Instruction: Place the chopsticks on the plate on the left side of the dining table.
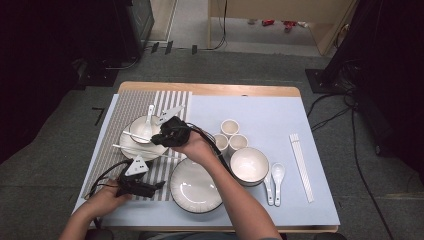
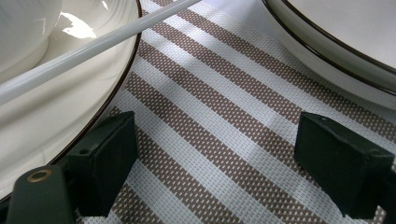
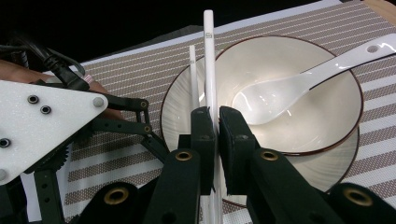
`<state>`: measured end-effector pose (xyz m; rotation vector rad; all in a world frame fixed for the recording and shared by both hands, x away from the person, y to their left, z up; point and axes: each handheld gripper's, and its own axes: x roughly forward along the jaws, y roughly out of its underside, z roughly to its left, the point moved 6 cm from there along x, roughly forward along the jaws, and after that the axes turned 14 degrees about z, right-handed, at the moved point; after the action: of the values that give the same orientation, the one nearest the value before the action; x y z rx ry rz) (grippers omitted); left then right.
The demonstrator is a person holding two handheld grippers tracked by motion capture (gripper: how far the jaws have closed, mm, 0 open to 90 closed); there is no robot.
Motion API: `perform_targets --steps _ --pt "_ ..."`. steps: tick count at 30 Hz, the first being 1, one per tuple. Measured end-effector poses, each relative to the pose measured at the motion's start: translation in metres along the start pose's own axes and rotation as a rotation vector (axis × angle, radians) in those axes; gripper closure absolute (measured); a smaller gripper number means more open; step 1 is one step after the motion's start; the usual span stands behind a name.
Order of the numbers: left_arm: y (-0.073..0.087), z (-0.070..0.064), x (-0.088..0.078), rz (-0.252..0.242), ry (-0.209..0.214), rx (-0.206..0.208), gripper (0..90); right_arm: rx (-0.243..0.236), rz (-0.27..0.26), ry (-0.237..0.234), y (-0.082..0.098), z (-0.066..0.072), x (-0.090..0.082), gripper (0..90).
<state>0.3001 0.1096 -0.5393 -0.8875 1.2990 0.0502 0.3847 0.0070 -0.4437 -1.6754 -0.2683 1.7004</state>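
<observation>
Here, in the right gripper view, right hand-held gripper (image 3: pixel 214 122) clamped tight on one white chopstick (image 3: pixel 208 65) at centre frame, stick running upward over the rim of the bowl (image 3: pixel 322 116); second chopstick (image 3: pixel 192 74) just left of it, lying on the plate (image 3: pixel 180 100) beneath. White spoon (image 3: pixel 299 84) resting inside the bowl, handle toward upper right. In the high view, left hand-held gripper (image 1: pixel 159 185) at lower left, low over the striped placemat (image 1: pixel 127 107) on the tabletop (image 1: pixel 300 200); jaws wide apart, nothing between, between two plate rims (image 2: pixel 327 51).
</observation>
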Motion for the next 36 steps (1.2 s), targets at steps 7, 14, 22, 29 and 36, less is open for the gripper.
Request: perform_targets --steps 7,14,22,29,36 --pt "0.0 0.0 0.0 0.0 0.001 0.0 13.7 -0.002 0.015 -0.006 -0.001 0.002 0.004 85.2" --pt "0.0 0.0 0.0 -0.001 0.0 -0.001 13.7 -0.013 0.019 -0.01 -0.004 0.003 0.009 85.1" --pt "0.0 0.0 0.0 -0.001 0.0 -0.001 13.7 -0.013 0.02 -0.016 -0.005 0.004 0.016 85.1" --pt "0.0 0.0 0.0 -0.002 0.0 -0.001 13.7 -0.014 0.022 -0.018 -0.005 0.004 0.019 85.2" --pt "0.0 0.0 0.0 -0.002 -0.001 0.0 13.7 -0.021 0.023 -0.019 -0.007 0.007 0.022 85.1"
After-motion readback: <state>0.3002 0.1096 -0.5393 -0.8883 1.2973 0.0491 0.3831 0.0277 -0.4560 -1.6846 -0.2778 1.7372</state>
